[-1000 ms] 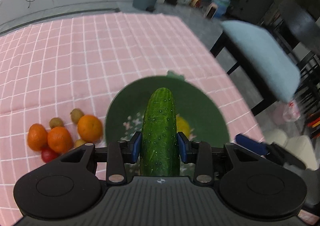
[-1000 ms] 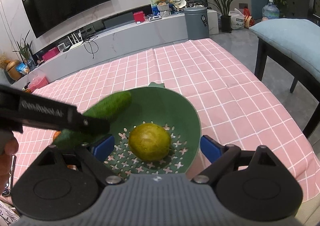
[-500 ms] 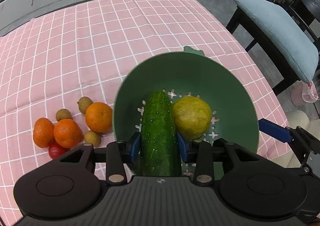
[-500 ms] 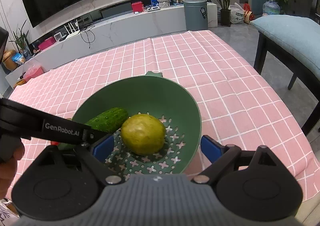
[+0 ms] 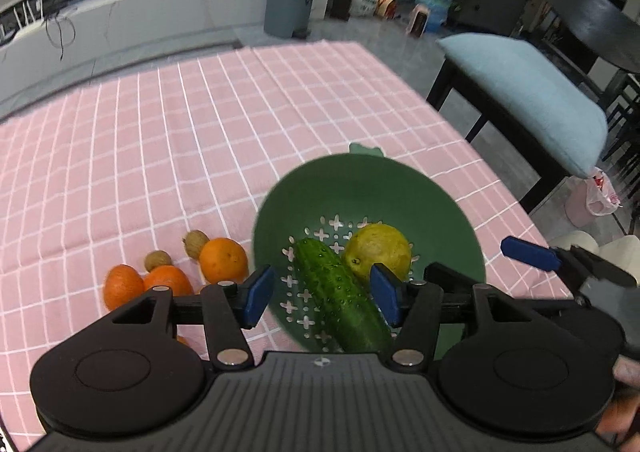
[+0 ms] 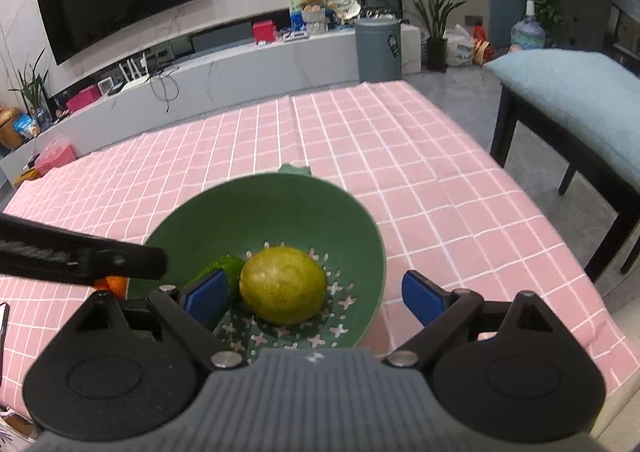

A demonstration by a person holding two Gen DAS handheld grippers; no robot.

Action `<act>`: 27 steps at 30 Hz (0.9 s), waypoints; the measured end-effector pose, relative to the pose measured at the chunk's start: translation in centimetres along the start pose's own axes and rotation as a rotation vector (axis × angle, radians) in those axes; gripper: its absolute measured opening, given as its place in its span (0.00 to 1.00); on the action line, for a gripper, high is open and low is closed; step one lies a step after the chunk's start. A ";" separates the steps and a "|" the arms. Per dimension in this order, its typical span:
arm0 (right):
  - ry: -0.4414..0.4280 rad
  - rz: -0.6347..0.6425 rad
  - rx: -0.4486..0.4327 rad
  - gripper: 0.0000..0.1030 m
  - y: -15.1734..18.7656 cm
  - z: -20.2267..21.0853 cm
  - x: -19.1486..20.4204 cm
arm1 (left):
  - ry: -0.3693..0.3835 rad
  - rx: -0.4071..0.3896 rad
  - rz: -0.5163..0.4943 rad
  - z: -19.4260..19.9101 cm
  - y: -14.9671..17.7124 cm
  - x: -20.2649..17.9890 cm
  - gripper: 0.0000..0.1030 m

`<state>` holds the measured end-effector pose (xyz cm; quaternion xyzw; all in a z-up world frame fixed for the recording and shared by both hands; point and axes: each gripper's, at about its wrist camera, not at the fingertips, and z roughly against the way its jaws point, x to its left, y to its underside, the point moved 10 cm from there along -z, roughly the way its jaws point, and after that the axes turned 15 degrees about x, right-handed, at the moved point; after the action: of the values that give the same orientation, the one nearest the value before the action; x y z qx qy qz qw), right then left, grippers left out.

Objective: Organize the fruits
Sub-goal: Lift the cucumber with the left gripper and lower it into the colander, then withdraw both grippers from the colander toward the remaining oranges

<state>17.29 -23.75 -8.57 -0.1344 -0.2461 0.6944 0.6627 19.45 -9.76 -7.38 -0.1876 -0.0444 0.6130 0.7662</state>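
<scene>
Cucumber (image 5: 343, 296) lying inside green colander (image 5: 360, 188), lengthwise on the perforated floor, touching yellow-green citrus fruit (image 5: 378, 250) beside it. Colander resting on bench covered by pink checked cloth (image 5: 200, 140). Left tongs (image 5: 320, 296) above the near rim, jaws opening, blue pads clear of the cucumber on both sides, nothing gripped. Right tongs (image 6: 316, 296) over the same colander, jaws spread wide and empty, citrus fruit (image 6: 283, 284) seen in the gap below, untouched. Cucumber tip (image 6: 222, 266) partly hidden behind the left pad in the right wrist view. Loose group on the cloth left of the colander: three oranges (image 5: 223, 260) and two small brown fruits (image 5: 196, 244), close together, outside the bowl. Blue-cushioned seat (image 5: 532, 96) beyond the bench edge.
</scene>
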 end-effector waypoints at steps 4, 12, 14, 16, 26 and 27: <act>0.019 0.010 -0.030 0.83 -0.1 1.2 0.7 | -0.038 -0.062 -0.048 2.5 1.0 1.1 0.64; 0.014 0.047 -0.097 0.69 0.7 4.2 4.6 | -0.051 -0.137 -0.079 6.2 3.0 5.1 0.64; -0.005 0.073 -0.116 0.66 0.9 5.0 6.3 | -0.066 -0.147 -0.084 6.8 3.6 6.3 0.64; -0.024 0.102 -0.125 0.64 1.3 5.5 8.1 | -0.076 -0.144 -0.080 7.0 4.2 7.6 0.64; -0.104 0.294 -0.053 0.54 3.9 3.6 16.7 | -0.074 -0.085 -0.072 5.6 7.6 11.6 0.60; -0.109 0.304 -0.044 0.54 4.1 3.2 17.2 | -0.072 -0.079 -0.067 5.3 7.8 11.9 0.59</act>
<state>10.73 -7.26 -5.61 -0.1464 -0.2736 0.7875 0.5324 13.59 4.25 -7.07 -0.1938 -0.1023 0.5913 0.7761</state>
